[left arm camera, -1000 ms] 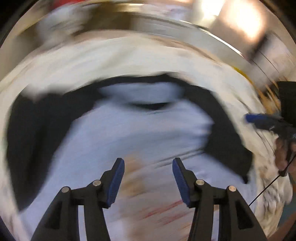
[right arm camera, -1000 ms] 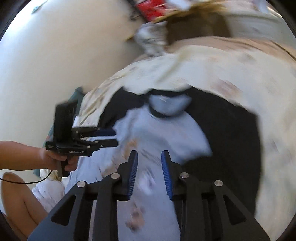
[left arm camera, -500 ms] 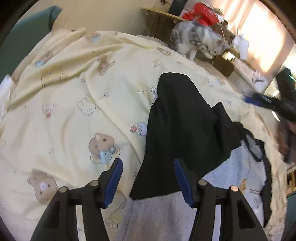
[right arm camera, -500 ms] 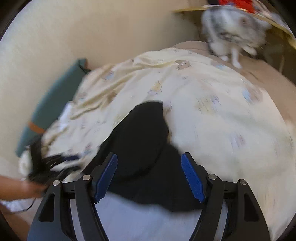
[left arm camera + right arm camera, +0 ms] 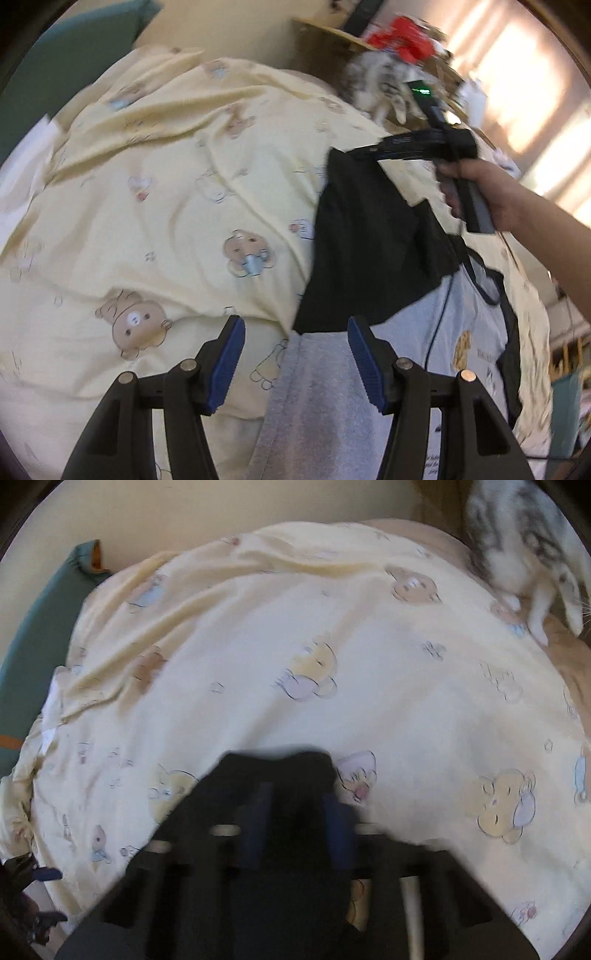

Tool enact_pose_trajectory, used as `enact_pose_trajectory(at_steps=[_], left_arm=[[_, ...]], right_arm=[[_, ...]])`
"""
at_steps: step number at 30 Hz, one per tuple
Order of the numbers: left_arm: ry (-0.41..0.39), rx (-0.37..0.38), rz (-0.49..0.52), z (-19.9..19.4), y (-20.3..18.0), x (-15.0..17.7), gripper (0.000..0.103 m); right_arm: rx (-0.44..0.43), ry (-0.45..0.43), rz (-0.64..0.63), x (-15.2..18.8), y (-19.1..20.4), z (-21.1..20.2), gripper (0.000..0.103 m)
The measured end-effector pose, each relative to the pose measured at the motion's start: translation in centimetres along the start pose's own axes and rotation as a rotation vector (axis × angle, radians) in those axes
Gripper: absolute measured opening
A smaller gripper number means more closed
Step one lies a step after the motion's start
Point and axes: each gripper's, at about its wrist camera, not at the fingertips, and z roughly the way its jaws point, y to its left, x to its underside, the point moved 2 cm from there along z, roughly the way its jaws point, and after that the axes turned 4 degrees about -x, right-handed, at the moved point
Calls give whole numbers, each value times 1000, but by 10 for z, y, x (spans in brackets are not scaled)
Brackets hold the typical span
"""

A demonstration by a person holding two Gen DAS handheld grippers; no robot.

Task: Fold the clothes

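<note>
Left-wrist view, lower centre: left tongs (image 5: 295, 354) spread, empty, over the grey shirt (image 5: 332, 398) on the bed (image 5: 166, 192). Upper right: right tongs (image 5: 354, 152), half a second ago apart from it, now pinching the black sleeve (image 5: 373, 251) tip, lifting it, probably to fold inward.

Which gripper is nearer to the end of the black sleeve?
Right. The right gripper is at the end of the black sleeve, seemingly pinching it. The left gripper is open, back near the shoulder, over the grey shirt.
</note>
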Motion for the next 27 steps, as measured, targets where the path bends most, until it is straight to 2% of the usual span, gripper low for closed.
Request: enact_pose_trajectory(at_steps=[3, 8, 13, 17, 19, 22, 24, 27], left_arm=[[-8, -8, 3, 1, 0, -2, 59], [-2, -8, 8, 8, -4, -4, 59], [-17, -29, 76, 13, -13, -9, 59], [-29, -16, 92, 15, -21, -15, 59], [-23, -8, 102, 17, -26, -14, 59], [-1, -1, 129, 20, -36, -6, 59], [17, 5, 153, 24, -44, -1, 59], [38, 20, 190, 29, -57, 5, 59]], right_arm=[[-14, 0, -79, -9, 15, -7, 5], [-23, -46, -294, -32, 68, -59, 5], [-39, -77, -499, -17, 91, -123, 5], [-86, -94, -667, 55, 105, -168, 5], [-122, -45, -715, 108, 108, -170, 5], [-118, 90, -691, 188, 85, -146, 6], [-103, 207, -612, 241, 58, -121, 6], [-64, 285, -489, 288, 25, -101, 8]])
